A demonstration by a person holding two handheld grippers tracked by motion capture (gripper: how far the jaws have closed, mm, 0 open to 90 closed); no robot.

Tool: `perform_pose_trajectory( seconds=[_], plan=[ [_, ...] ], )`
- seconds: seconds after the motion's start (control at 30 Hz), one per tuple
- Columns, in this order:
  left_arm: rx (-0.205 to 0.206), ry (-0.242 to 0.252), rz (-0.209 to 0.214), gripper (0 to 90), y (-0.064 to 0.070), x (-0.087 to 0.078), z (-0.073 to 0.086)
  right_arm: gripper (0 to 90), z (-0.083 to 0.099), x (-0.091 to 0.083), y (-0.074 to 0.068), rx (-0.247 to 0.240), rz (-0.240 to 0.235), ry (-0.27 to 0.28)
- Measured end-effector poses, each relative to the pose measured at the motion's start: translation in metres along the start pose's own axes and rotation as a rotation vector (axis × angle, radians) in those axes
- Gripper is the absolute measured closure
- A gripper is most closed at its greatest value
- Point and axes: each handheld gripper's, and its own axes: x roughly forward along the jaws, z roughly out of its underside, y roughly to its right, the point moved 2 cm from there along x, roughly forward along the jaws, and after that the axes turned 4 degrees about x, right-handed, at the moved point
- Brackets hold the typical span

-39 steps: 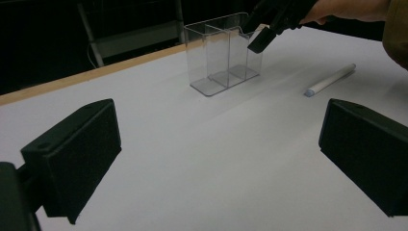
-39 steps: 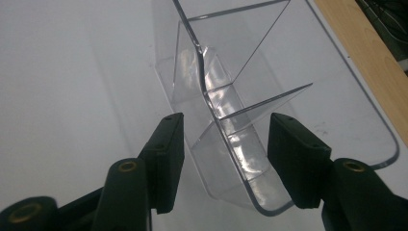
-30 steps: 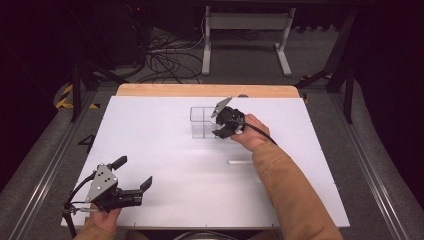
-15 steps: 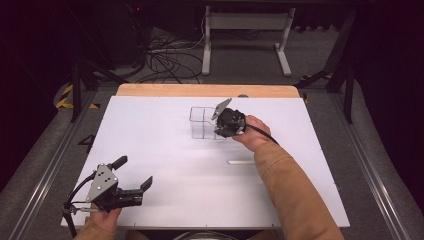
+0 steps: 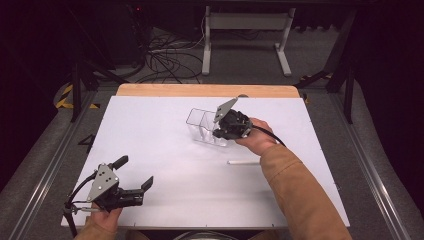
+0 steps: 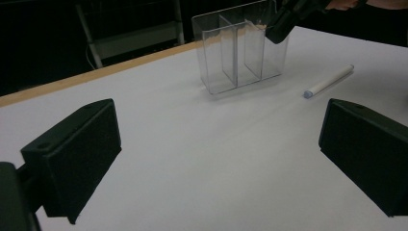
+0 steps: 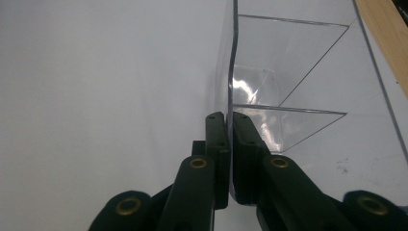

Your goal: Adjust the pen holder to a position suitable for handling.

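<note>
A clear plastic organizer (image 5: 201,125) with divided compartments stands on the white table (image 5: 165,150) past its middle. My right gripper (image 5: 220,131) is shut on the organizer's near side wall; in the right gripper view the jaws (image 7: 230,126) pinch the thin clear wall (image 7: 234,57) between them. A white pen (image 5: 244,162) lies flat on the table just near of the right hand. My left gripper (image 5: 135,170) rests open at the near left corner with nothing between its jaws. In the left gripper view (image 6: 216,144) the organizer (image 6: 235,53) and pen (image 6: 328,81) lie ahead.
A wooden strip (image 5: 205,90) edges the table's far side. Beyond it are a metal stand (image 5: 245,30) and cables (image 5: 165,55) on a dark floor. Rails (image 5: 45,165) run along both table sides.
The right gripper has shifted slightly toward the near side while holding the organizer, which looks a little turned. The left gripper has not moved.
</note>
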Motion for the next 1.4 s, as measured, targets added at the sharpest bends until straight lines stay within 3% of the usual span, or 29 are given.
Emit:
perform_pose_trajectory(
  seconds=[0.1,0.2,0.33,0.47,0.5,0.6,0.83,0.97,1.17,1.27,1.4],
  plan=[
    [0.0,-0.002,0.001,1.6,0.0,0.001,0.0,87.6,0.0,-0.009,-0.007,-0.015,-0.019,0.032],
    [0.003,-0.001,0.002,1.6,0.0,0.001,0.0,87.6,0.002,-0.024,-0.026,-0.05,-0.072,0.076],
    [0.004,-0.001,0.001,1.6,0.0,0.001,0.0,87.5,0.009,-0.03,-0.046,-0.107,-0.122,0.086],
    [0.003,0.0,0.001,1.6,0.001,0.001,-0.001,88.0,0.016,-0.034,-0.056,-0.127,-0.154,0.096],
    [0.004,0.0,0.002,1.6,0.001,0.001,-0.001,87.9,0.02,-0.036,-0.062,-0.137,-0.181,0.112],
    [0.005,-0.002,0.001,1.6,0.001,0.002,0.0,88.9,0.024,-0.037,-0.066,-0.136,-0.169,0.119],
    [0.005,-0.004,0.005,1.6,0.002,0.003,-0.001,89.4,0.033,-0.04,-0.073,-0.125,-0.196,0.152],
    [0.008,-0.003,0.005,1.6,0.002,0.004,-0.001,89.5,0.034,-0.04,-0.075,-0.104,-0.24,0.19],
    [0.006,-0.002,0.005,1.6,0.002,0.004,-0.001,89.5,0.037,-0.04,-0.082,-0.093,-0.263,0.235],
    [0.007,-0.002,0.005,1.6,0.002,0.004,-0.001,89.5,0.039,-0.04,-0.085,-0.071,-0.33,0.254],
    [0.014,-0.006,0.007,1.6,0.002,0.004,-0.001,89.5,0.041,-0.039,-0.089,-0.076,-0.327,0.266]
  ],
)
